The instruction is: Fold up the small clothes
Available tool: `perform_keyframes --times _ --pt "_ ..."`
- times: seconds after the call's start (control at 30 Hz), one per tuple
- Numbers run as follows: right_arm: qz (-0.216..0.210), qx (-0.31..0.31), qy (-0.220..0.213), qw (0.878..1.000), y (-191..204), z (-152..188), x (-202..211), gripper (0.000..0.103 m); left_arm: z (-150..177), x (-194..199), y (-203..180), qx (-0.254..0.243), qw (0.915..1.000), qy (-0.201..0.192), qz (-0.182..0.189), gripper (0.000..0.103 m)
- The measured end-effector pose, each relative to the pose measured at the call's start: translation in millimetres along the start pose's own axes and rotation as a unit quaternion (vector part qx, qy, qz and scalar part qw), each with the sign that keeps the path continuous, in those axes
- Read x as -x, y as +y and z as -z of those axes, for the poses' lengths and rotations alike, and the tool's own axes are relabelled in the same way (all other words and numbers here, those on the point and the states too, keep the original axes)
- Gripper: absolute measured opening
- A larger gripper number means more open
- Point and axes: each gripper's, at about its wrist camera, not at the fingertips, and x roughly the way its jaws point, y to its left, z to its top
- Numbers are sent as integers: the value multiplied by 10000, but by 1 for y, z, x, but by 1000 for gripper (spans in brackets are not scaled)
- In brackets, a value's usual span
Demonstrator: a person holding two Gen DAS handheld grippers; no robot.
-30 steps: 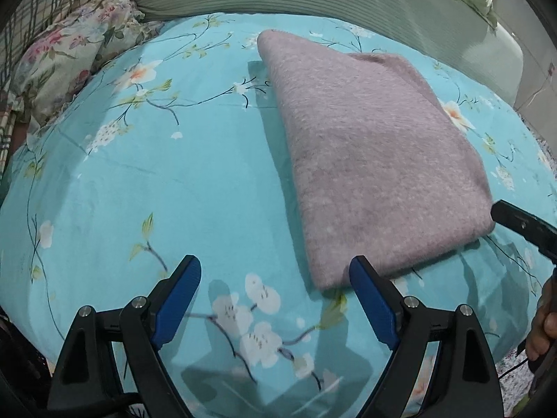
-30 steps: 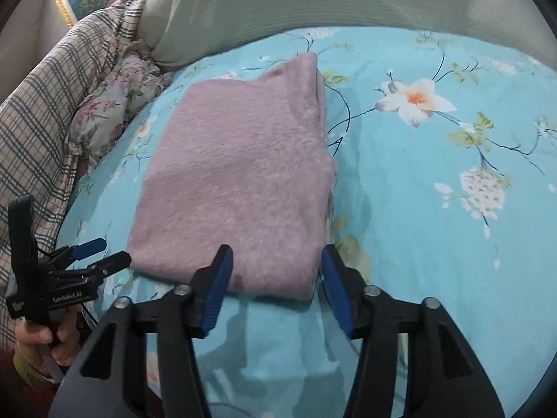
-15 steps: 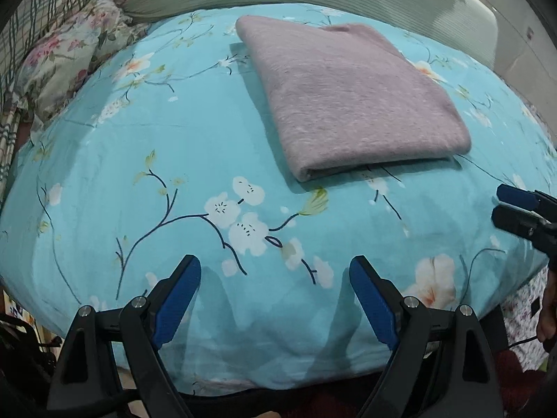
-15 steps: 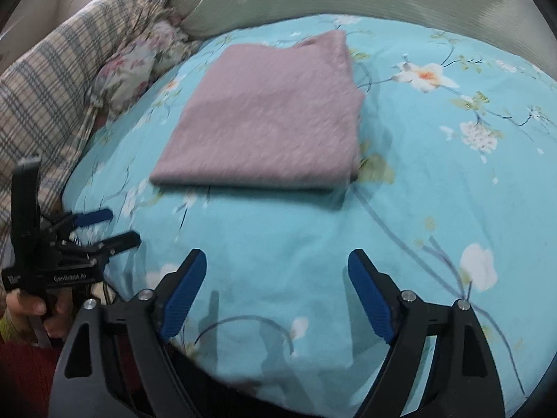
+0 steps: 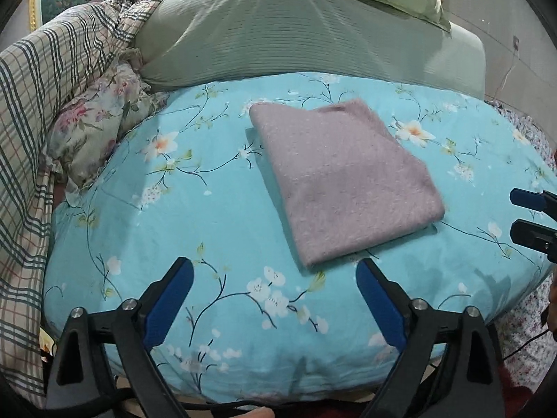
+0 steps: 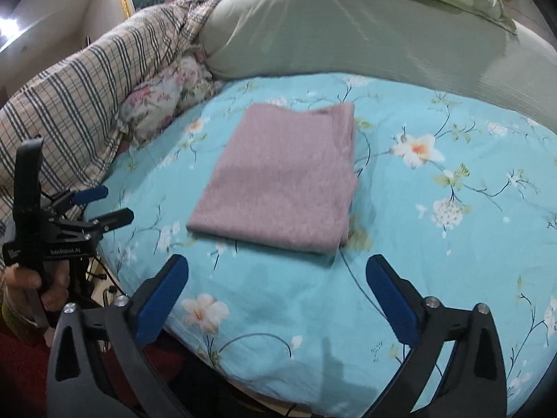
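A mauve garment lies folded into a flat rectangle on the turquoise flowered bedsheet; the right wrist view shows it mid-bed. My left gripper hovers short of its near corner, jaws opening, nothing between them. It also appears at the left of the right wrist view, held in a hand. My right gripper hangs just in front of the garment's near edge, jaws opening and empty. Its fingertips show at the right edge of the left wrist view.
A long pale green bolster runs across the back of the bed. A plaid blanket and a flowered pillow are heaped along the left. The bed's front edge drops away just under both grippers.
Both grippers have drawn back and up from the garment. The right jaws, which straddled its near edge, have widened and come clear. The garment lies still.
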Motion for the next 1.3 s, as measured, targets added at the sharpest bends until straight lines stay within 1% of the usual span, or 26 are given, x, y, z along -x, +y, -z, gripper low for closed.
perform_keyframes --times 0.1,0.2,0.33,0.47,0.57,0.73,0.97,1.1,1.3 --pt "57 -59 114 9999 -2 2 -16 102 3 -19 -4 32 9997 230 -47 97" --pt "-19 -208 231 9995 -6 6 -34 102 8 -41 -8 87 9987 496 -16 97" --pt "-18 -325 443 9985 -8 9 -56 102 10 -54 -15 -9 9982 570 -196 97" --pt "-15 -357 552 9978 -12 7 -68 102 7 -63 -18 -66 9975 629 -329 97" --pt "8 -353 552 9979 -12 1 -71 102 0 -67 -16 16 9976 632 -268 97" --pt "44 -253 488 9985 -13 -12 -72 102 -11 -71 -20 -8 9979 578 -301 97" --pt "44 -217 378 9990 -15 -30 -76 102 -24 -73 -20 76 9987 474 -187 97" --pt "59 -233 331 9992 -16 -39 -79 102 -31 -72 -19 117 9988 410 -242 97" --pt "50 -242 362 9990 -18 -41 -83 102 -34 -73 -21 173 9985 410 -307 97"
